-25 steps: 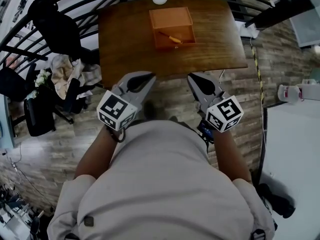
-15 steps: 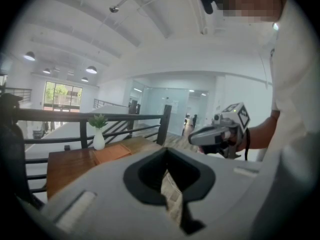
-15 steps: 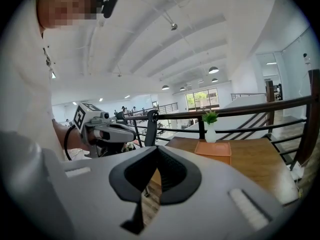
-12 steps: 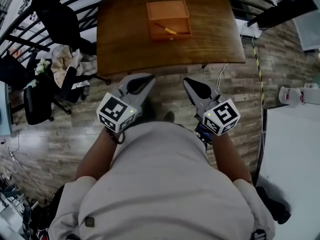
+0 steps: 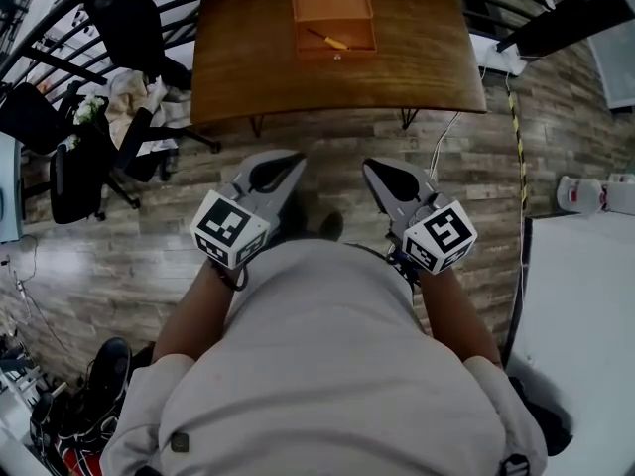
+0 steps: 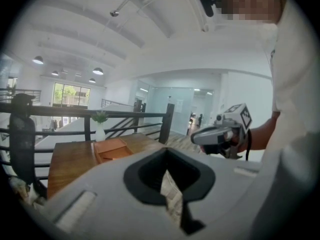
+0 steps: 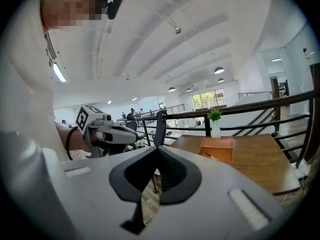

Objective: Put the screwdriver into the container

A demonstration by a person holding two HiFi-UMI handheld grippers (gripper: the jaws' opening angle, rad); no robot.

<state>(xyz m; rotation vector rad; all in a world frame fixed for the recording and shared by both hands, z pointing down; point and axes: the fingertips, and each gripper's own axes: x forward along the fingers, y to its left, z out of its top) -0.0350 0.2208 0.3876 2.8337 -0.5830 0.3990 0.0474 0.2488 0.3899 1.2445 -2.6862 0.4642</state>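
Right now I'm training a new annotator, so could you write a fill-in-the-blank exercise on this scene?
The ____ lies inside the container on the wooden table. The left gripper and the right gripper both have their jaws ____. Behind the container stands a white ____ holding a plant.
Missing words: screwdriver; shut; vase.

Head camera looked steeply down, well back from the bench (image 5: 238, 77); cameras on left claw (image 5: 283, 162) and right claw (image 5: 377, 169) faced forward, sharing it.
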